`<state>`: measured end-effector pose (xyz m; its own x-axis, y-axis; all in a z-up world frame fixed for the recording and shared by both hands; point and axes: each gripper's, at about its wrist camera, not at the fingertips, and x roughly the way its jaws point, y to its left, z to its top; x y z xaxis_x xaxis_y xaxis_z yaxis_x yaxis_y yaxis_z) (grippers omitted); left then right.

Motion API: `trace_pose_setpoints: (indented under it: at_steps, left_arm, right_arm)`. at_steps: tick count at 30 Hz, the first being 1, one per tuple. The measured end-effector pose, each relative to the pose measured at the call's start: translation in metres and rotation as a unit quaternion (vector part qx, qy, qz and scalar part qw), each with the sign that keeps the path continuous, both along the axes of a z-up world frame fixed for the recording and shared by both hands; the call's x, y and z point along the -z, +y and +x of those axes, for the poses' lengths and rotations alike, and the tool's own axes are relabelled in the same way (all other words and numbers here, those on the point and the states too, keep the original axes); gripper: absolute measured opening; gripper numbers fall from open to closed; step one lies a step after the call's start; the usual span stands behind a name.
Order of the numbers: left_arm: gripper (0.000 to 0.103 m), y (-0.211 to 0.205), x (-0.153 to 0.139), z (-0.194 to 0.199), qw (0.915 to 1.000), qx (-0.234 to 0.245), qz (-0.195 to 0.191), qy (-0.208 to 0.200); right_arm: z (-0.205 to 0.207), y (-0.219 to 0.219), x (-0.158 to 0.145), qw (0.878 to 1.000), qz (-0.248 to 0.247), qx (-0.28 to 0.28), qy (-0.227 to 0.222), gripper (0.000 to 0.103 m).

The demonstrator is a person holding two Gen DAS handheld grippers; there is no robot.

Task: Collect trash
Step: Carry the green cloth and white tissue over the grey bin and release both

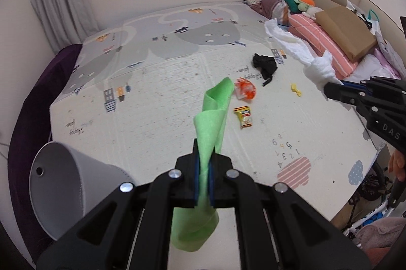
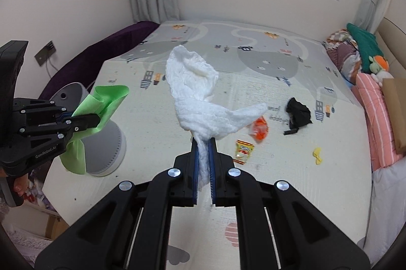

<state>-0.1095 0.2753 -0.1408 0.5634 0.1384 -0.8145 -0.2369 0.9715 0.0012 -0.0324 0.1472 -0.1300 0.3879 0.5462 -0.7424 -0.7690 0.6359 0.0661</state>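
Observation:
My left gripper (image 1: 204, 163) is shut on a green foam strip (image 1: 215, 107) and holds it above the play mat; it also shows in the right wrist view (image 2: 97, 119) with the strip (image 2: 106, 98). My right gripper (image 2: 203, 143) is shut on a white crumpled tissue (image 2: 198, 89), also seen from the left wrist (image 1: 327, 88) with the tissue (image 1: 291, 44). On the mat lie an orange wrapper (image 1: 244, 88), a yellow snack packet (image 1: 244, 116), a black scrap (image 1: 265, 64) and a small yellow scrap (image 1: 296, 89).
A grey waste bin (image 1: 58, 181) stands at the mat's left front edge, also in the right wrist view (image 2: 106, 143). Pillows, blankets and a cardboard box (image 1: 345, 34) line the right side. A purple cloth (image 1: 30, 97) lies along the left edge.

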Motion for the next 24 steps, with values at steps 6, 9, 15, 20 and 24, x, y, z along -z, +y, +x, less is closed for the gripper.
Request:
trace_pose_setpoints:
  at_steps: [6, 9, 15, 20, 24]
  left_arm:
    - [0.006, 0.066, -0.021, -0.073, 0.9966, -0.078, 0.024, -0.007]
    - [0.006, 0.100, -0.029, -0.106, 0.9929, -0.115, 0.027, -0.009]
    - [0.006, 0.155, -0.047, -0.159, 0.9844, -0.171, 0.037, -0.013]
    - [0.006, 0.186, -0.056, -0.184, 0.9807, -0.190, 0.041, -0.020]
    - [0.006, 0.203, -0.051, -0.190, 0.9804, -0.194, 0.032, -0.017]
  right_arm:
    - [-0.062, 0.075, -0.022, 0.995, 0.012, -0.103, -0.004, 0.007]
    - [-0.088, 0.113, -0.030, 0.989, 0.025, -0.147, 0.009, 0.007]
    - [-0.135, 0.183, -0.050, 0.975, 0.039, -0.220, 0.006, 0.007]
    - [-0.162, 0.237, -0.053, 0.968, 0.028, -0.251, 0.005, 0.007]
    - [-0.176, 0.273, -0.050, 0.967, 0.010, -0.254, 0.003, 0.007]
